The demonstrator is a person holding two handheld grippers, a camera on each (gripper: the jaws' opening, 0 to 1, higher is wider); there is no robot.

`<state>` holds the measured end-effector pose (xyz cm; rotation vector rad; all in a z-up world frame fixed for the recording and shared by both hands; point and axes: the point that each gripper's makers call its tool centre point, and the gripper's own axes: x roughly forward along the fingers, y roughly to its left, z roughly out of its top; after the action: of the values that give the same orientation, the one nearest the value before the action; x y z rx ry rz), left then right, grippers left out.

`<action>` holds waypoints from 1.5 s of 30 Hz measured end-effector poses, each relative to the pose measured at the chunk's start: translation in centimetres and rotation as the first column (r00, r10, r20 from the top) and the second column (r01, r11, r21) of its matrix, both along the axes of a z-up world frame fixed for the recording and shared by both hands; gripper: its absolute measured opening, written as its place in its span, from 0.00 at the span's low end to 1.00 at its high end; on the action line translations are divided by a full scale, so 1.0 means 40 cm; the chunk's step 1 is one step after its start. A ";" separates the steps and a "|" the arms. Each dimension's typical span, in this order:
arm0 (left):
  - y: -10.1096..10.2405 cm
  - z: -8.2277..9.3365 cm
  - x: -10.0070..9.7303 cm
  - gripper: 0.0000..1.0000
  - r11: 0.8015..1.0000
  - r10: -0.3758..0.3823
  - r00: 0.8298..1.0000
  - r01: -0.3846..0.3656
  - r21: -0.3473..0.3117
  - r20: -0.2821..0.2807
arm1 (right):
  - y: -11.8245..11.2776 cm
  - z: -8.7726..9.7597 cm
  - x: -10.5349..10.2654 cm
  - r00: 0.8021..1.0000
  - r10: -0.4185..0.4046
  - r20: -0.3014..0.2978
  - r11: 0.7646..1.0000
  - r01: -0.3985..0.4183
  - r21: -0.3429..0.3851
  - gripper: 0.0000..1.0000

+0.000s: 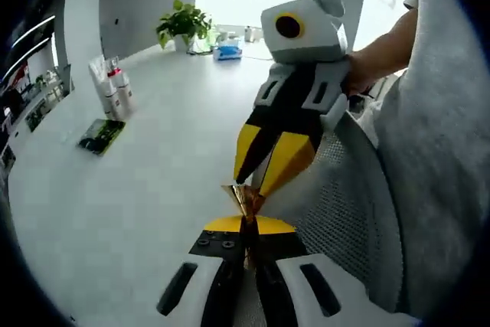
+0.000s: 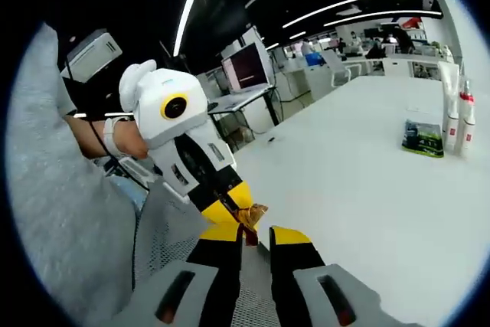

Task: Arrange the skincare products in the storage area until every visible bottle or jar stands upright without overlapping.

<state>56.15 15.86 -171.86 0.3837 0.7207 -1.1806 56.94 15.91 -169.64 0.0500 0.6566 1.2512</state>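
Both grippers meet tip to tip over the near edge of the white tabletop, above the grey mesh back of a chair. In the left gripper view, the left gripper has its yellow-tipped fingers pressed together on a small crumpled gold-brown wrapper. The right gripper reaches down from the upper right, held by a person's hand in a grey sleeve, its fingers nearly closed at the same wrapper. In the right gripper view, the right gripper shows a narrow gap between its fingers, and I cannot tell whether they grip the scrap; the left gripper holds the wrapper just beyond them.

The skincare bottles stand upright in a tight cluster far across the tabletop, well apart from both grippers, with a flat dark-green packet lying beside them. A potted plant and a blue tissue box sit at the far edge.
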 end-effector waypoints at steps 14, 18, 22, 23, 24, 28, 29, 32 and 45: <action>-0.005 -0.001 -0.044 0.05 0.992 -0.121 0.993 0.121 0.021 -0.003 | 0.016 -0.002 -0.066 0.991 0.119 -0.055 0.993 -0.119 -0.001 0.00; -0.011 0.001 -0.055 0.13 0.994 -0.099 0.994 0.097 -0.039 -0.049 | 0.013 0.001 -0.067 0.988 0.114 -0.108 0.993 -0.114 0.013 0.00; -0.008 0.019 -0.045 0.27 0.991 -0.009 0.992 -0.007 -0.133 -0.123 | 0.005 0.012 -0.059 0.985 0.091 -0.148 0.995 -0.086 0.041 0.00; -0.004 0.023 -0.037 0.30 0.987 0.015 0.990 -0.037 -0.154 -0.139 | 0.004 0.019 -0.053 0.985 0.079 -0.153 0.996 -0.071 0.057 0.00; 0.005 0.030 -0.024 0.33 0.980 0.052 0.988 -0.079 -0.184 -0.147 | 0.003 0.025 -0.047 0.986 0.068 -0.154 0.996 -0.058 0.069 0.00; 0.040 0.057 0.027 0.41 0.920 0.203 0.955 -0.262 -0.291 -0.217 | -0.003 0.050 -0.013 0.984 -0.003 -0.176 0.993 0.023 0.113 0.00; 0.045 0.062 0.035 0.42 0.907 0.224 0.947 -0.288 -0.306 -0.228 | -0.005 0.055 -0.003 0.986 -0.019 -0.166 0.992 0.040 0.120 0.00; 0.065 0.068 0.056 0.45 0.861 0.285 0.915 -0.376 -0.342 -0.287 | -0.014 0.075 0.033 0.982 -0.091 -0.168 0.980 0.117 0.158 0.00; 0.055 0.199 0.139 0.30 0.328 0.256 0.633 -0.768 -0.550 -0.730 | -0.026 0.201 0.129 0.880 -0.280 -0.384 0.769 0.445 0.460 0.00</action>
<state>61.71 18.04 -163.88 -1.0430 0.5647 -0.8059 62.09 14.86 -161.61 0.8188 0.4954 1.0119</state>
